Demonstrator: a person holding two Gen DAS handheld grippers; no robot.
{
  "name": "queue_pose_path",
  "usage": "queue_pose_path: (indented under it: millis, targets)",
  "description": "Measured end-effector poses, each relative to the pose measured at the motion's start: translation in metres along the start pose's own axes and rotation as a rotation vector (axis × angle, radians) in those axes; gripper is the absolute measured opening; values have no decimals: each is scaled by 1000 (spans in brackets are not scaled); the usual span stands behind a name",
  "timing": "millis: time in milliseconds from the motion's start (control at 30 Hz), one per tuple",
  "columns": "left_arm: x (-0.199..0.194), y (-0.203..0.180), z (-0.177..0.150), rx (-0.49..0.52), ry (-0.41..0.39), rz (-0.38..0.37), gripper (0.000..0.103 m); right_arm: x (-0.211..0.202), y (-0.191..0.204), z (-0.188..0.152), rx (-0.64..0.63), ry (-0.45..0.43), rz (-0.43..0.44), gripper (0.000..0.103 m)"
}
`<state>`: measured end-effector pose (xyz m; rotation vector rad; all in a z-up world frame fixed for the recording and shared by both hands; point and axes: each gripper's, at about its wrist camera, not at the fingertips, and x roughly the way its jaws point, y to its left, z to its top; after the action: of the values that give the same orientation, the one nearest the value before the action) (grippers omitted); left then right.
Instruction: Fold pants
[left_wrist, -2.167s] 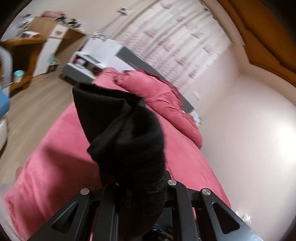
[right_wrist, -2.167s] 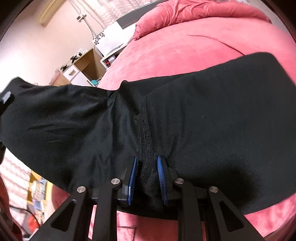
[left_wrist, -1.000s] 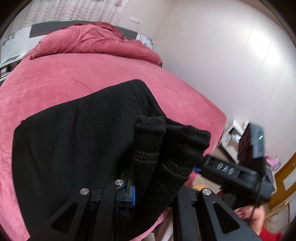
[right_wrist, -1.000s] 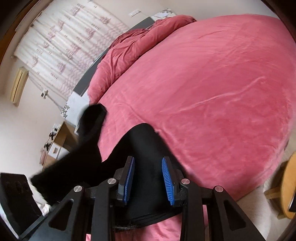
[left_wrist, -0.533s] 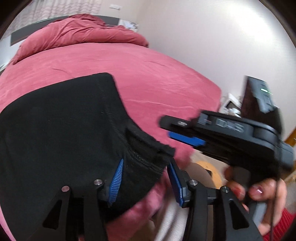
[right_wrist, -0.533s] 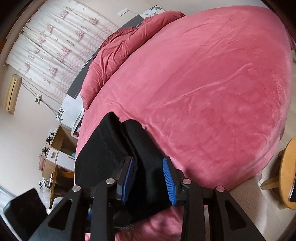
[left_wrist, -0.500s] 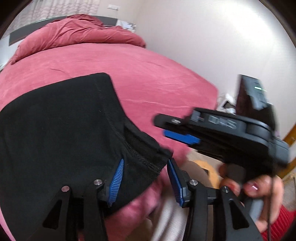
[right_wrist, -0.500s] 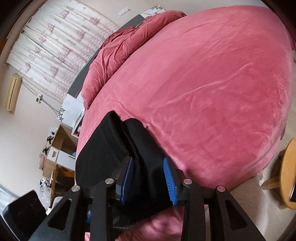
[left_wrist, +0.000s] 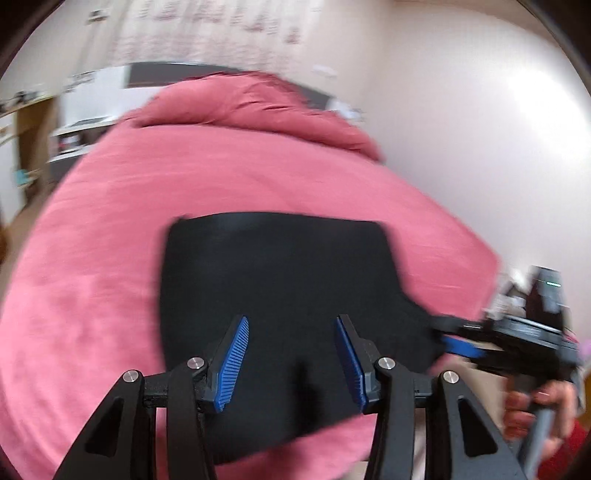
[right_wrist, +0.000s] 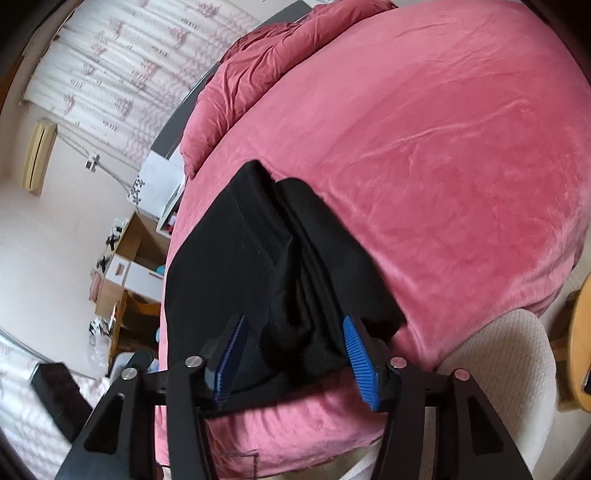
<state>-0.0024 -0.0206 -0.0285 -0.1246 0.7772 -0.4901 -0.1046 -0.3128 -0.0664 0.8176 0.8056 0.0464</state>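
The black pants (left_wrist: 280, 280) lie folded into a rough rectangle on the pink bed (left_wrist: 110, 229), near its front edge. My left gripper (left_wrist: 291, 332) is open above the pants' near edge and holds nothing. My right gripper (right_wrist: 293, 330) is open too, its blue pads either side of a bunched fold at the pants' (right_wrist: 258, 258) near end, not closed on it. The right gripper also shows at the right of the left wrist view (left_wrist: 461, 341), held in a hand.
A crumpled pink duvet (left_wrist: 251, 107) lies at the head of the bed. A white upholstered seat (right_wrist: 517, 354) and a wooden table edge (right_wrist: 580, 332) stand by the bed's front corner. Wooden desks and shelves (right_wrist: 129, 266) stand to the left.
Both grippers have let go of the pants and opened wider. The left gripper has pulled back and swung to face up the bed, so the whole folded pants show.
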Motion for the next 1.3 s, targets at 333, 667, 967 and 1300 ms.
queue_pose_path:
  millis: [333, 667, 967, 1300]
  targets:
    - [-1, 28, -30, -84, 72, 79, 49, 3, 36, 16, -131, -30, -48, 14]
    - [17, 25, -27, -32, 73, 68, 49, 9, 19, 18, -147, -63, -201, 13]
    - [18, 15, -40, 52, 65, 86, 51, 28, -9, 14, -60, -5, -237, 17]
    - [-3, 36, 12, -41, -13, 39, 51, 4, 79, 39, -376, -158, -207, 41]
